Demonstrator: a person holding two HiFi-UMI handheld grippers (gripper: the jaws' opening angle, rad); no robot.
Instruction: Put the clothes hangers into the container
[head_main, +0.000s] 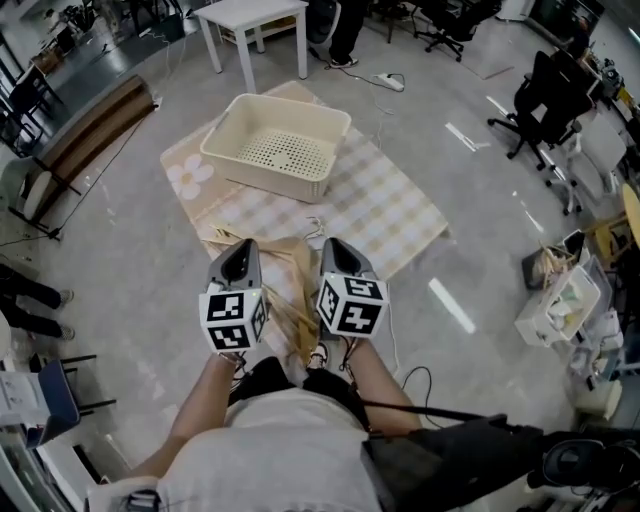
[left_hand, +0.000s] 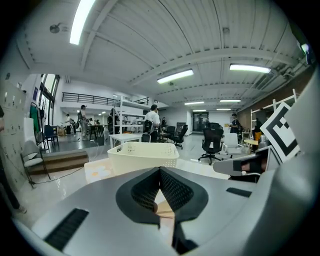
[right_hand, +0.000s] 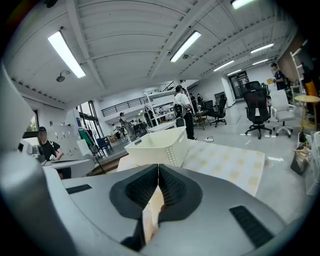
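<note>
Just L tool (head_main: 240, 247), R tool (head_main: 336, 245), both gripping hangers (head_main: 298, 285), 1 container (head_main: 268, 181), 1 mat (head_main: 392, 212)

Left hand-held gripper (head_main: 240, 248) beside right hand-held gripper (head_main: 336, 246), both gripping clothes hangers (head_main: 294, 300)

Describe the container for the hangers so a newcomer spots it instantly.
On the grey floor lies a beige checked mat. At its far end, just before the small white table, sits the cream rectangular plastic basket, the only perforated, open-topped tub around.
</note>
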